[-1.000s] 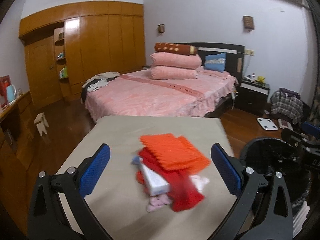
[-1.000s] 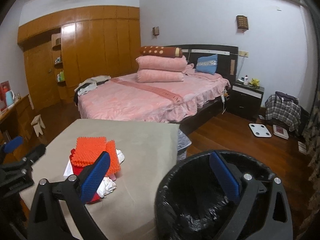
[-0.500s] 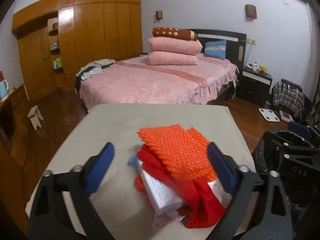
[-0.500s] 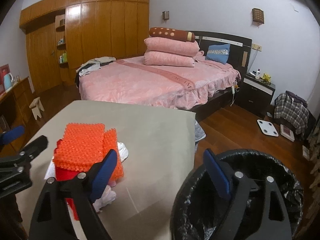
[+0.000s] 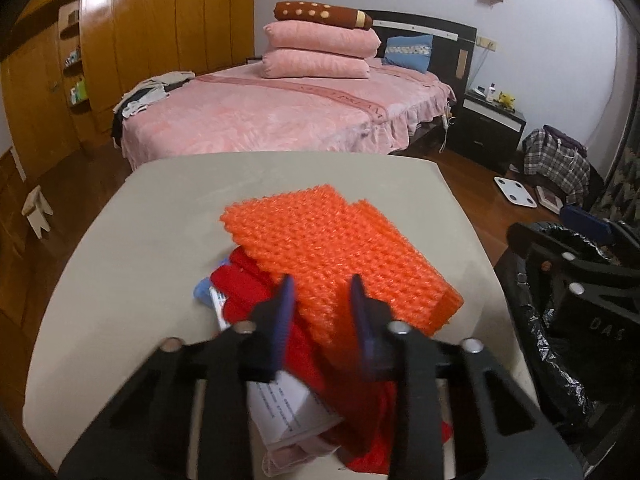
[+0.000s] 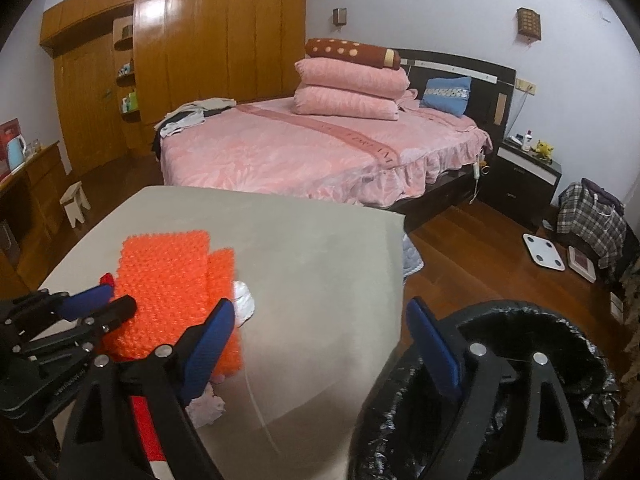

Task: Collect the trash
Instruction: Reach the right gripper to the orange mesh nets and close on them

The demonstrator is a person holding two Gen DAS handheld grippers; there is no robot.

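Note:
A pile of trash lies on the beige table point(image 5: 160, 216): an orange foam mesh sheet point(image 5: 320, 248) on top of red netting point(image 5: 244, 284), a white printed box point(image 5: 288, 408) and pale pink scraps point(image 6: 206, 410). My left gripper point(image 5: 322, 300) is narrowed around the near edge of the orange mesh sheet, one blue pad on each side. It also shows in the right wrist view point(image 6: 100, 304), beside the orange sheet point(image 6: 168, 280). My right gripper point(image 6: 320, 336) is open and empty above the table's right edge, next to the black-lined trash bin point(image 6: 520, 392).
The bin also shows at the right edge of the left wrist view point(image 5: 560, 320). A pink bed point(image 6: 320, 152) stands beyond the table. A wooden wardrobe point(image 6: 180, 60) lines the far wall. A white scale point(image 6: 544, 252) and a plaid bag point(image 6: 592, 216) sit on the floor.
My left gripper moved forward onto the pile and closed from wide open to narrow around the orange mesh sheet. The right gripper shifted only slightly.

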